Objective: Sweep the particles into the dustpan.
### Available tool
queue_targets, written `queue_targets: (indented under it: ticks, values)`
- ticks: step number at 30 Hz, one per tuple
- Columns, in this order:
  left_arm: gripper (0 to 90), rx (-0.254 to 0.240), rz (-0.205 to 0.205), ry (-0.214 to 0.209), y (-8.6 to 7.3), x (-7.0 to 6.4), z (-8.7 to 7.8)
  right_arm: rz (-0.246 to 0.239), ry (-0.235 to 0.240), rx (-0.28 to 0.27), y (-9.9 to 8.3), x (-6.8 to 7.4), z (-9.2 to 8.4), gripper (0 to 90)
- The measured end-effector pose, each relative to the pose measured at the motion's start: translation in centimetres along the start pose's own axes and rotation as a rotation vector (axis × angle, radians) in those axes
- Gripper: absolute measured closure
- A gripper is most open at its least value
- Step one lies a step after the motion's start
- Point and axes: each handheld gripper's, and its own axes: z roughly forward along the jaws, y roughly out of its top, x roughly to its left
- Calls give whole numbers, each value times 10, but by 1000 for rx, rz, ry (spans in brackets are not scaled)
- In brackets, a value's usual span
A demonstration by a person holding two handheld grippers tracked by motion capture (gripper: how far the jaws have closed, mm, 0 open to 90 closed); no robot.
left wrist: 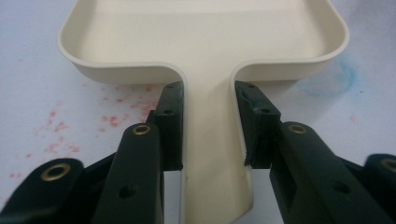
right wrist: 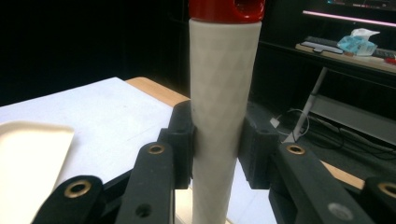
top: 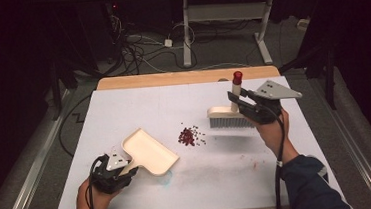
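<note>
Jaws of the left gripper [left wrist: 208, 140] clamp the flat handle of a cream plastic dustpan [top: 148, 151] lying on the white table [top: 123, 109]. Small dark red beads [top: 190, 135] lie piled between the dustpan and a cream hand brush with grey bristles [top: 230, 117]. The right gripper [right wrist: 215, 144] grips the brush's upright, red-capped handle, at the table's far right.
</note>
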Motion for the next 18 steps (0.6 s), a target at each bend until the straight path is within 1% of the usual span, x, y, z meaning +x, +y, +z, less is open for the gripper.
queue_targets:
  ticks: [1,3,5,7,10,12,14,16,18]
  values:
    - [635,3,2,-10,0,-1,1,5,-4,8,1,1,8,698]
    - [635,8,4,-16,2,-3,2,6,-8,21,3,4,24,698]
    - [635,6,4,-29,3,-4,4,-5,-6,30,5,8,40,698]
    - [634,1,6,-45,4,-7,6,-18,-21,26,6,13,55,698]
    - [634,1,13,-65,7,-11,10,-1,-37,14,7,19,74,698]
    - [634,3,13,-75,9,-14,13,12,-47,11,6,24,85,698]
    - [634,4,17,-81,10,-17,15,4,-64,11,4,31,95,698]
    - [634,1,11,-86,12,-20,17,0,-82,6,2,36,102,697]
    - [634,0,11,-84,13,-22,18,17,-85,2,-3,41,107,698]
